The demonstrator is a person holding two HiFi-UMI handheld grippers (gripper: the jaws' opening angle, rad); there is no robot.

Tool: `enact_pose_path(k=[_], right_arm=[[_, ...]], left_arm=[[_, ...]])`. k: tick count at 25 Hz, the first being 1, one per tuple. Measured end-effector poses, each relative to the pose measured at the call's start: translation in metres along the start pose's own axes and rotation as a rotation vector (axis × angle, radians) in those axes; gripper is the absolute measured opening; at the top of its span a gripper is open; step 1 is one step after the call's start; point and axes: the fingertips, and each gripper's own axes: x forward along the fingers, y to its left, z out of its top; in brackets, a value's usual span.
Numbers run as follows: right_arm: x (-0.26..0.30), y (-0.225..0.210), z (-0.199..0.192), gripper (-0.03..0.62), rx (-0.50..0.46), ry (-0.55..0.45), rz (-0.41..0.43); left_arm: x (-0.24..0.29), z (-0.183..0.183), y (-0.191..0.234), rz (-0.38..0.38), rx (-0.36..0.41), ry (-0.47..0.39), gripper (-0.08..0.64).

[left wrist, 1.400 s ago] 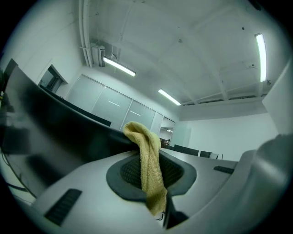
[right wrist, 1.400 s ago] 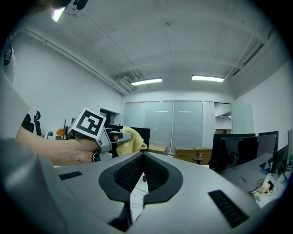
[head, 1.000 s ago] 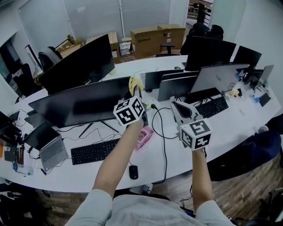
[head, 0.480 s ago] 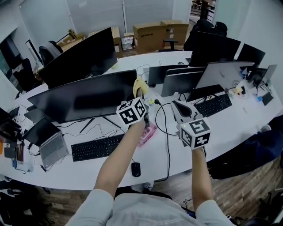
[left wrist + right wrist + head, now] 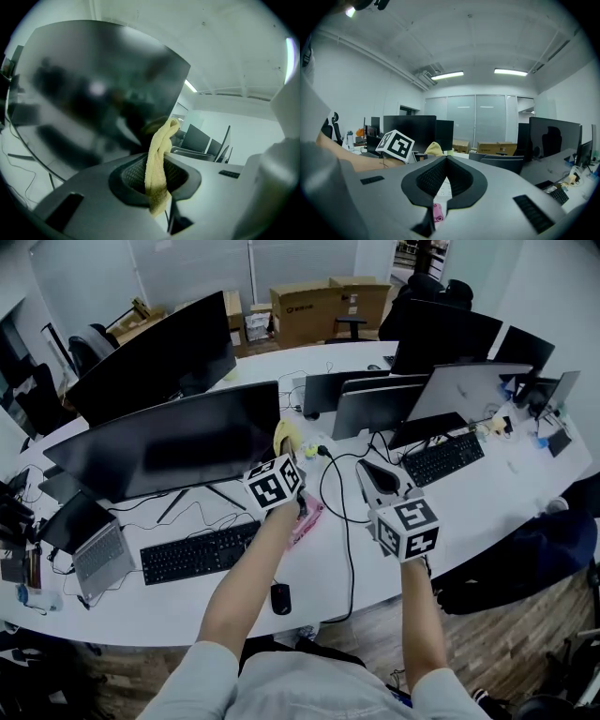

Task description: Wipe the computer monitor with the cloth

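The wide dark computer monitor [image 5: 169,444] stands on the white desk [image 5: 487,507] at the left. My left gripper [image 5: 288,450] is shut on a yellow cloth [image 5: 284,435], which sits at the monitor's right edge. In the left gripper view the cloth [image 5: 158,164] hangs pinched between the jaws, with the dark screen [image 5: 93,93] close ahead. My right gripper [image 5: 369,469] hovers over the desk to the right, shut and holding nothing. From the right gripper view, the right gripper [image 5: 446,161] looks toward the left gripper's marker cube [image 5: 396,144] and the cloth [image 5: 433,149].
A black keyboard [image 5: 197,552], a mouse [image 5: 279,597] and a laptop [image 5: 94,551] lie before the monitor. A pink object [image 5: 307,518] and a black cable [image 5: 343,521] are under my hands. More monitors [image 5: 375,407], a second keyboard [image 5: 442,457] and cardboard boxes [image 5: 314,301] lie beyond.
The left gripper with the cloth has slid a little lower along the monitor's right edge. The right gripper has stayed where it was, and the head view has shifted slightly.
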Motion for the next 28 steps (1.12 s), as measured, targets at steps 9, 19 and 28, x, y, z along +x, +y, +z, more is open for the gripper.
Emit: enact_pose_path(k=[9, 19, 28], right_arm=[[-0.002, -0.007, -0.027, 0.025, 0.025, 0.049, -0.019], [0.007, -0.019, -0.052, 0.025, 0.028, 0.097, -0.023], [0.015, -0.026, -0.069, 0.025, 0.051, 0.124, -0.031]], left_arm=[[0.015, -0.042, 0.018, 0.056, 0.012, 0.069, 0.064], [0.029, -0.081, 0.037, 0.084, -0.02, 0.133, 0.064], [0.032, -0.127, 0.064, 0.147, -0.109, 0.229, 0.064]])
